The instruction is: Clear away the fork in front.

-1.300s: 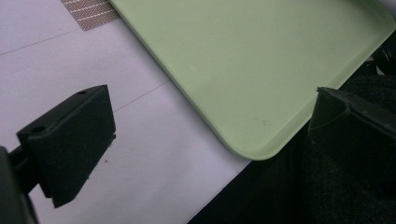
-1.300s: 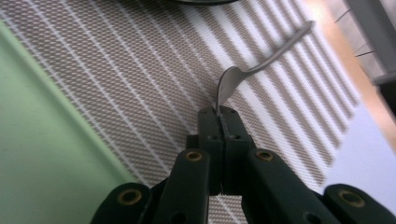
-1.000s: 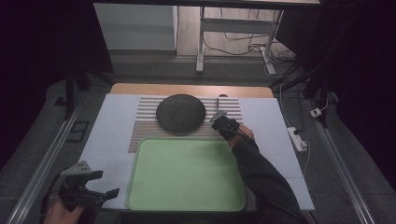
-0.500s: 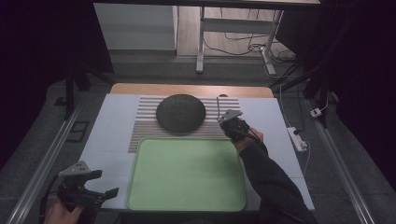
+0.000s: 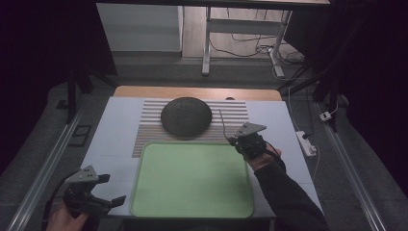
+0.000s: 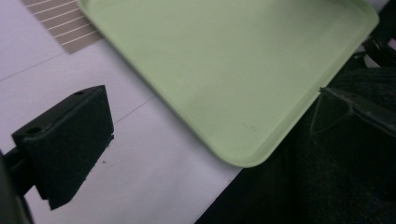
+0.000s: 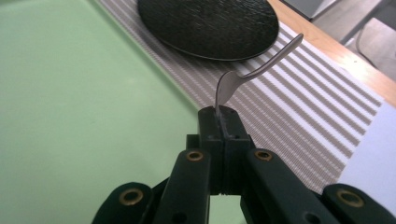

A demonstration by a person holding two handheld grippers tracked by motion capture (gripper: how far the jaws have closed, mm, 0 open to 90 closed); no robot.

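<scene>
Spoon point(image 7: 254, 70) sticks up out of the right hand-held gripper point(image 7: 223, 122), whose jaws are pinched tight on its end. It hangs over the striped mat point(image 7: 299, 107), just beside the green tray point(image 5: 191, 179). The tray is bare inside. A dark round plate point(image 5: 186, 117) sits on the mat near the spoon, with nothing on it. The left hand-held gripper point(image 5: 96, 199) is at the near left corner of the tabletop point(image 5: 113, 139), well apart from the spoon. Its jaws are spread wide and grip nothing. No words can be read anywhere.
</scene>
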